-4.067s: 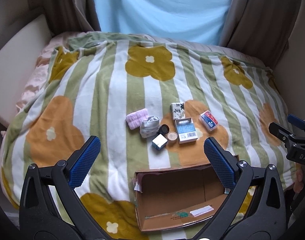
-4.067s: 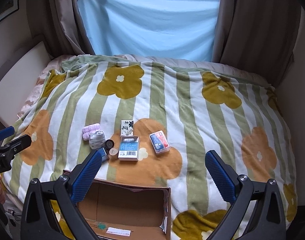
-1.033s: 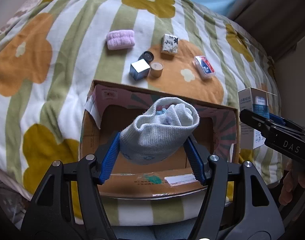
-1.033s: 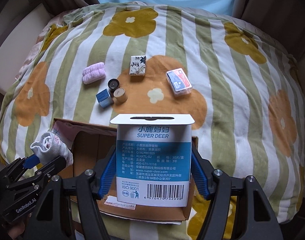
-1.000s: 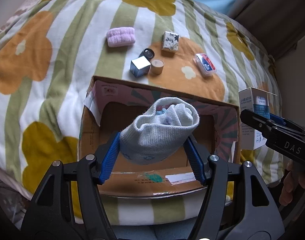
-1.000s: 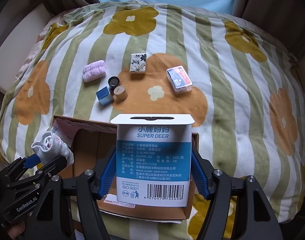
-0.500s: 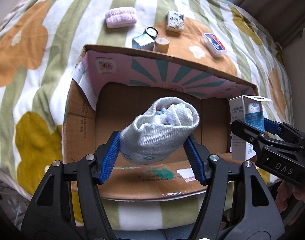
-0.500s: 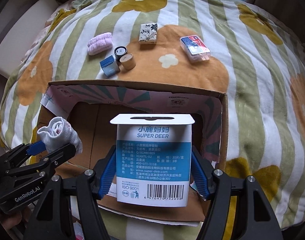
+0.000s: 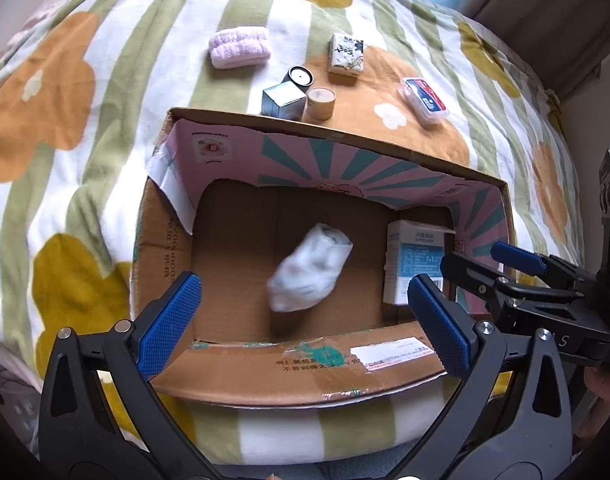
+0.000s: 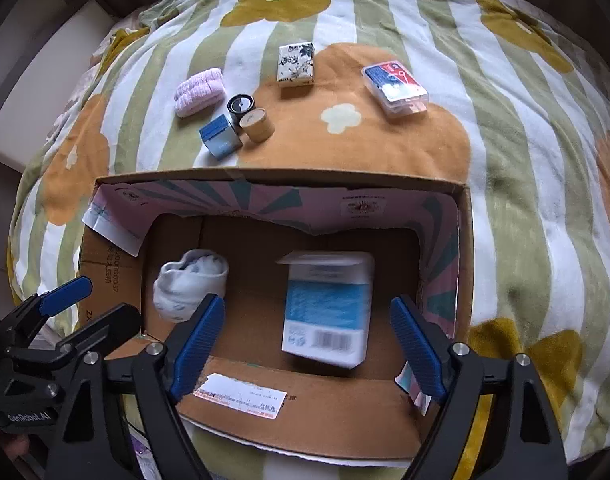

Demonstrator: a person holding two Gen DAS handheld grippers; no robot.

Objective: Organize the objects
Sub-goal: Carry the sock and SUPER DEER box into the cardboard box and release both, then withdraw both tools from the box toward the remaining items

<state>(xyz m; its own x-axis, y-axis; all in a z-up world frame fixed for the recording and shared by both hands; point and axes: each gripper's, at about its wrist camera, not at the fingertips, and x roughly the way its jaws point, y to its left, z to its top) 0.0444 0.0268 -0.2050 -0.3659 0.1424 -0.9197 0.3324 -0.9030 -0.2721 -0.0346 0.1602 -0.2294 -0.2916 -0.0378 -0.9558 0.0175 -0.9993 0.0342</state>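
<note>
An open cardboard box [image 9: 289,364] [image 10: 305,404] lies on a flowered blanket. Inside it, blurred by motion, are a rolled white sock [image 9: 309,268] [image 10: 191,284] on the left and a blue and white carton [image 9: 415,266] [image 10: 327,306] on the right. My left gripper [image 9: 305,316] hangs above the box, its jaws opening, the sock below and free of the pads. My right gripper [image 10: 309,336] is over the carton with its jaws opening and the carton clear of its pads.
Beyond the box on the blanket [image 10: 525,184] lie a pink sock roll [image 10: 200,91], a small blue box [image 10: 220,137], a black tin [image 10: 241,107], a tan round tin [image 10: 257,124], a flowered packet [image 10: 296,63] and a clear card case [image 10: 395,84].
Both grippers let go: the sock has left the left jaws and the carton the right jaws, and both now sit blurred inside the box.
</note>
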